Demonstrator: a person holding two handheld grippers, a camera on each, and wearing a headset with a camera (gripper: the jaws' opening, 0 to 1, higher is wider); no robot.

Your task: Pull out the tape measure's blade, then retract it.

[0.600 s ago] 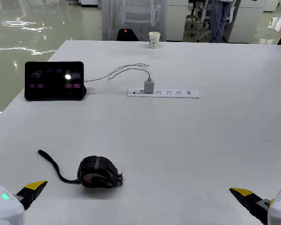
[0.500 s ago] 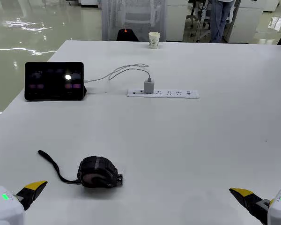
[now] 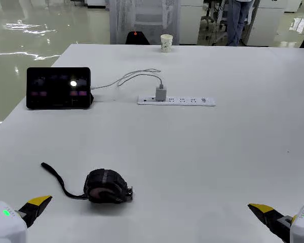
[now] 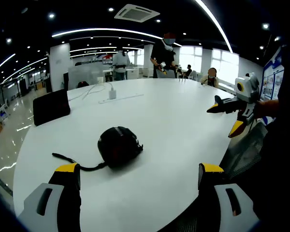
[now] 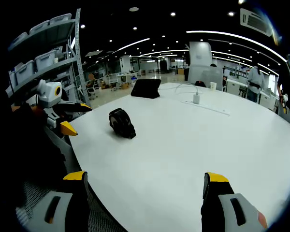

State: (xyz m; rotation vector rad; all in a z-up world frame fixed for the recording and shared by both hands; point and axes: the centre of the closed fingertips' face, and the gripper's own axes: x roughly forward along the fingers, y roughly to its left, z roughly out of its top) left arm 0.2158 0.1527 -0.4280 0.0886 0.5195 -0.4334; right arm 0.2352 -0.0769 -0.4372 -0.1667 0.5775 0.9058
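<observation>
While the left gripper [image 4: 138, 175] and right gripper [image 5: 146, 178] hover with jaws spread wide and empty at the table's [image 3: 207, 152] near edge, the tape measure [image 3: 107, 186] lies untouched between them, nearer the left, blade wound in, so pulling and retracting both seem still ahead.

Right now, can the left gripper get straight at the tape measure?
Probably yes. The left gripper is open, the tape measure lies just ahead of its jaws, and bare table lies between them.
</observation>
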